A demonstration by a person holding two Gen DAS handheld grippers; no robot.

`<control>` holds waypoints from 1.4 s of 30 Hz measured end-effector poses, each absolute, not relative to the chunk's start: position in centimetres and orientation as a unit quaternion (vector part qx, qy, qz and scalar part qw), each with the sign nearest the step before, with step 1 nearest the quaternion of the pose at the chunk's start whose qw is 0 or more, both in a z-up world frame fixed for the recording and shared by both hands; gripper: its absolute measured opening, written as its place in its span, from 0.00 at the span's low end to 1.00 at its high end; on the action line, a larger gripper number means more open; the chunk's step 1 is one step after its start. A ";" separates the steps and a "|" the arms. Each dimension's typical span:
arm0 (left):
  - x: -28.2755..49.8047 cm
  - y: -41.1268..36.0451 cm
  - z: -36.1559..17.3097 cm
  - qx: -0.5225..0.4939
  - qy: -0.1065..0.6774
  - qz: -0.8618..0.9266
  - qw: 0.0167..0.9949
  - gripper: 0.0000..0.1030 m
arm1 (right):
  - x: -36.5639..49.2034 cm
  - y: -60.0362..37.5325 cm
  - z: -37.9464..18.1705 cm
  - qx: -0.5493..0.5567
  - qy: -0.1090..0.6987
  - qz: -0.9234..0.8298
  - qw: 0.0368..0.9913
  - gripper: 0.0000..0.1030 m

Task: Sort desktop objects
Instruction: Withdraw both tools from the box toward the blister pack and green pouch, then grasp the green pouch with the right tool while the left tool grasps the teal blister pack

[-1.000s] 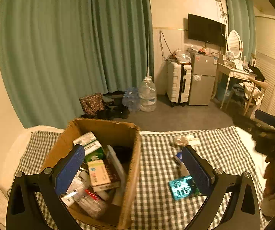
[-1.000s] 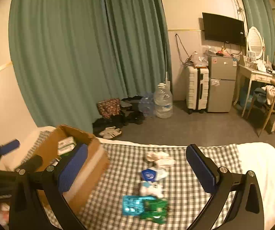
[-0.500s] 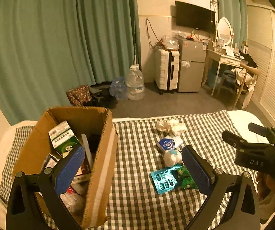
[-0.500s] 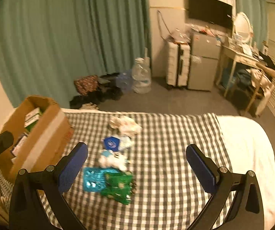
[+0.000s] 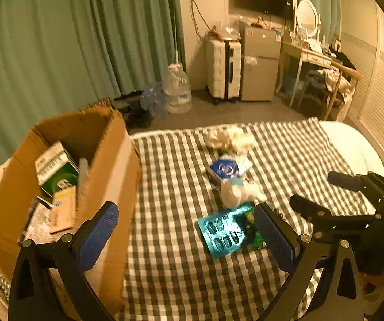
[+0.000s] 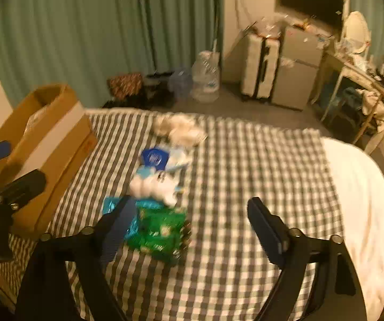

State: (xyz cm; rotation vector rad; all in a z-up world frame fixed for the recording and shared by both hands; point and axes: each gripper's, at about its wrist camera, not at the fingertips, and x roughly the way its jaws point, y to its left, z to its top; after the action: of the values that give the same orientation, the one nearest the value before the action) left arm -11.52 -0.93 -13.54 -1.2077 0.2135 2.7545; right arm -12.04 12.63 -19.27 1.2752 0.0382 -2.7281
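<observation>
- Two grippers hang over a checked cloth (image 5: 170,267), and both are spread wide with nothing between the pads.
- Far left: a cardboard box (image 5: 106,176) stands open on the cloth, already holding cartons and packets; it looks to be the sorting target.
- The left gripper (image 5: 186,236) hovers between the box and the loose pile, its right pad just over the edge of the teal blister pack (image 5: 222,232).
- That blister pack lies flat, partly tucked beside a green crinkly packet (image 6: 160,230). Both are probably light and thin; the foil is likely slippery and will flex, so an edge pinch across the short side seems safest.
- Next along the row: a white soft bundle (image 6: 152,186), likely squashy and light, to be taken across its middle.
- Behind it, a blue-and-white pouch (image 5: 225,169), then crumpled white tissue (image 5: 229,137) at the far edge; the tissue should compress to almost nothing, so the jaws would need to close fully.
- The right gripper (image 6: 189,230) hangs above the green packet, its left pad over the packet's near corner.
</observation>
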 end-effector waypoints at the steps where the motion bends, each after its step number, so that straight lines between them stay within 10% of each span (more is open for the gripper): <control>1: -11.7 -0.8 -13.9 -0.403 0.071 0.910 0.062 1.00 | -12.1 12.4 -19.8 0.429 0.014 -0.900 0.069 0.75; 17: -14.2 -1.1 -20.3 -0.465 0.077 0.879 0.066 1.00 | -14.4 9.4 -27.1 0.529 0.024 -0.840 0.115 0.59; 24: -15.1 -0.7 -22.5 -0.486 0.078 0.867 0.075 1.00 | -15.2 10.3 -27.7 0.531 0.027 -0.841 0.103 0.37; 42: -16.3 1.7 -26.5 -0.509 0.029 0.849 0.137 1.00 | -15.9 16.1 -23.7 0.492 0.008 -0.869 0.059 0.34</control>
State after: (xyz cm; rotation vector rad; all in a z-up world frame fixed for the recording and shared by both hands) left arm -16.28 1.70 -26.51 -1.4741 0.0833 2.4581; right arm -15.86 16.14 -23.72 1.4891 0.0256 -2.6314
